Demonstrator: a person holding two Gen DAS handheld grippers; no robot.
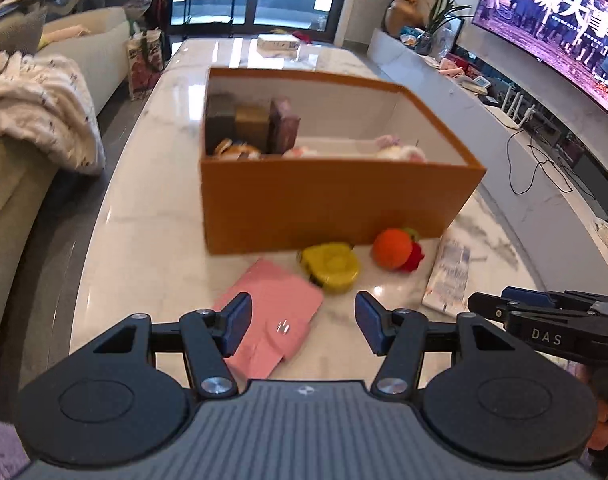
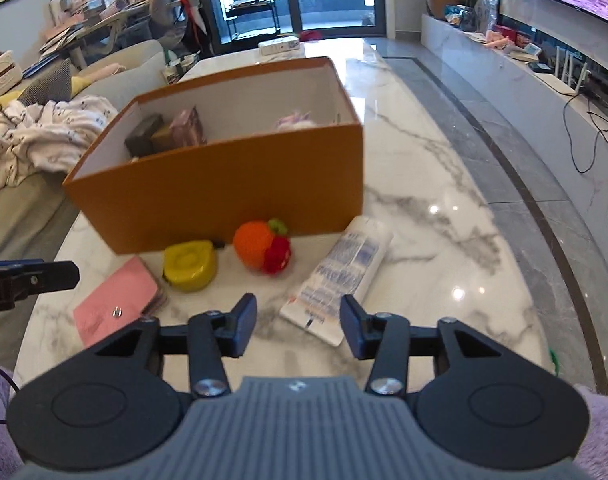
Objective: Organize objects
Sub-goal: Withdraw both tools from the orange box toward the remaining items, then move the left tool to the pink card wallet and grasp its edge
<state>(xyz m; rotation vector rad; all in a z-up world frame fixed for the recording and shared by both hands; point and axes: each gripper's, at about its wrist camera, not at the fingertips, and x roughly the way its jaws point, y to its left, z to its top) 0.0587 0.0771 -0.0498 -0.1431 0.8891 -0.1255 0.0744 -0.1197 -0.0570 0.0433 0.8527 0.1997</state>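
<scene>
Your left gripper (image 1: 303, 322) is spread and empty above the pink wallet (image 1: 270, 316). Your right gripper (image 2: 298, 326) is also parted, with the white tube (image 2: 339, 276) just ahead. Beyond lie a yellow case (image 2: 190, 266), an orange toy (image 2: 260, 246) and the box (image 2: 224, 196).

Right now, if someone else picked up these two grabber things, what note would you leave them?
Left tongs: open, empty, hovering over the pink wallet.
Right tongs: open, empty, just above the near end of the white tube.
Orange box on the marble table: already holds small boxes and a soft toy.
Still outside, in front of the box: pink wallet, yellow case, orange knitted toy, white tube.
Left to do: put those four in the box.
</scene>
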